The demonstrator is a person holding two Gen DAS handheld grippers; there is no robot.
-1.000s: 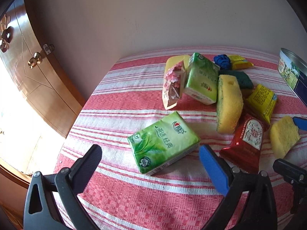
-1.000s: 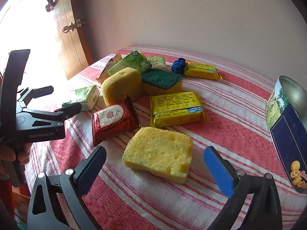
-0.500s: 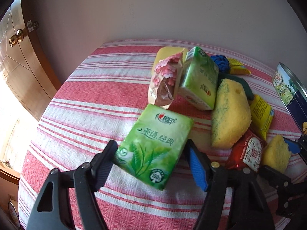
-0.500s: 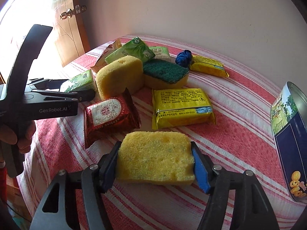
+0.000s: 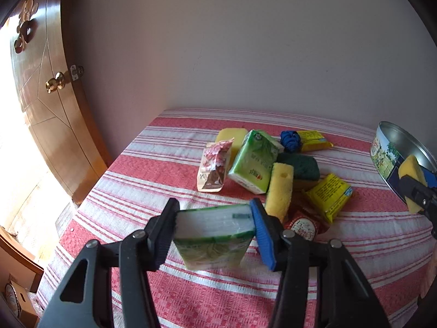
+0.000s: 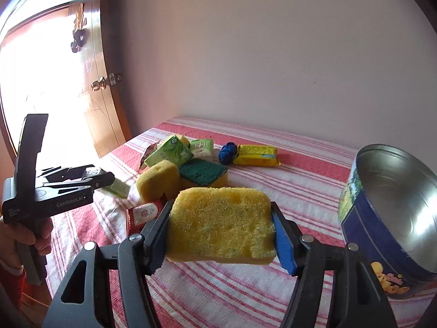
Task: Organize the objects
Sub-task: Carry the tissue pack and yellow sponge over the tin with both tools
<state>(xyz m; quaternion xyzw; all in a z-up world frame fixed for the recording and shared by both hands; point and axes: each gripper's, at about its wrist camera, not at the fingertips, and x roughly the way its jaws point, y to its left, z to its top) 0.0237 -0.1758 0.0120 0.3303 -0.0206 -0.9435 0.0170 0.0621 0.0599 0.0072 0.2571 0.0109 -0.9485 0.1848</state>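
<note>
The right claw (image 6: 221, 233) is clamped on a yellow sponge (image 6: 221, 227). The 2 pads press on the sponge's 2 short ends, so its long side runs straight across from pad to pad. The sponge is up in the air, off the cloth (image 6: 273, 298).

The big thing for the next move is the tin (image 6: 387, 216). In the right view it sits just to the right of the sponge, near it, and a bit farther back. The tin is tipped so its open mouth faces up and toward the sponge. It looks empty inside. I think the sponge goes in there, so the claw likely has to swing to the right and over the rim. The sponge's long side looks shorter than the mouth is wide, so it should fit.

The left claw (image 5: 214, 235) holds a green pack (image 5: 215, 242), and its jaws are closing more on it. That pack is off the cloth too. In the left view the tin (image 5: 382, 150) is far off at the right edge, with the pile of packs and sponges between. So the right hand is much nearer the tin and should go first, I think. The left hand (image 6: 41, 239) may have to wait or cross over the pile.
</note>
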